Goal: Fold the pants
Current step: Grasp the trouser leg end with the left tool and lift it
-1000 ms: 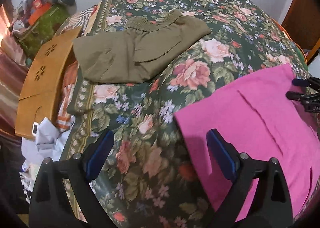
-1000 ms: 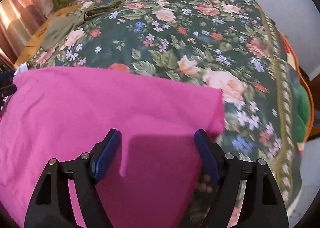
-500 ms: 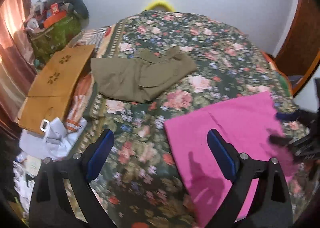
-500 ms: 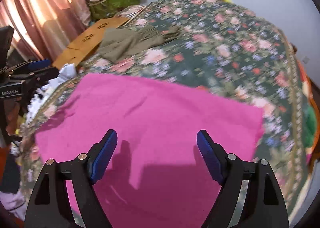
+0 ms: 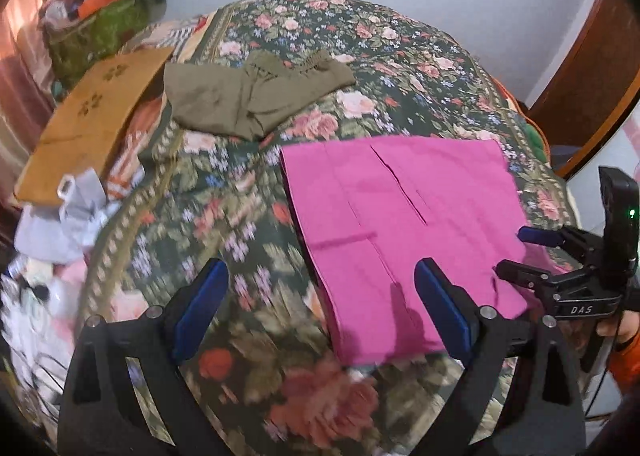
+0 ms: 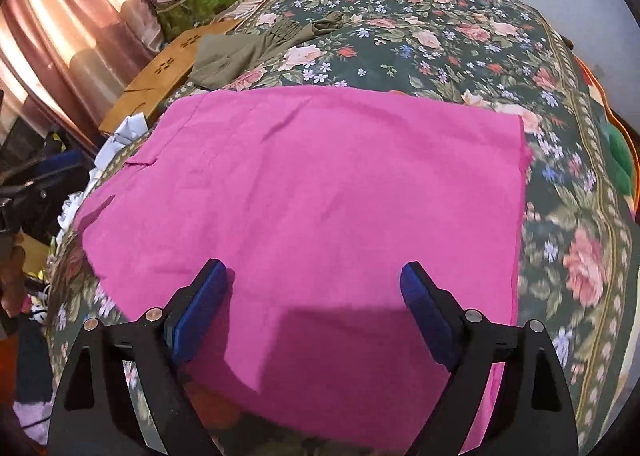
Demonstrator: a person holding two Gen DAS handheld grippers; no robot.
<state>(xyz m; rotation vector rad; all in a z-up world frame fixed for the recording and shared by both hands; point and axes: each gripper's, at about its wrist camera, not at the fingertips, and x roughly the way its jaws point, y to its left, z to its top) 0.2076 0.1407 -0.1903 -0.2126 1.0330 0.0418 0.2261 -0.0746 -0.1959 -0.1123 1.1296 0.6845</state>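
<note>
Pink pants [image 5: 400,216] [image 6: 320,196] lie folded flat in a wide rectangle on the flowered bedspread [image 5: 400,68] [image 6: 440,36]. My left gripper [image 5: 320,280] hangs open above the bed's near edge, over the pants' left corner, with nothing between its blue pads. My right gripper [image 6: 314,274] hovers above the pants' near part. Its jaws are opening and grip nothing. In the left wrist view the right gripper [image 5: 514,250] shows at the pants' right edge. Olive pants [image 5: 248,100] [image 6: 240,52] lie folded further back on the left.
A wooden board [image 5: 92,116] and crumpled white paper [image 5: 68,208] lie off the bed's left side. A green bag with clutter [image 5: 96,28] stands at the back left by pink curtains [image 6: 60,36]. A wooden door [image 5: 592,68] stands at the right.
Both grippers have drawn back and risen from the pink pants, so the whole folded piece and more of the bed show. The right jaws stand a little wider.
</note>
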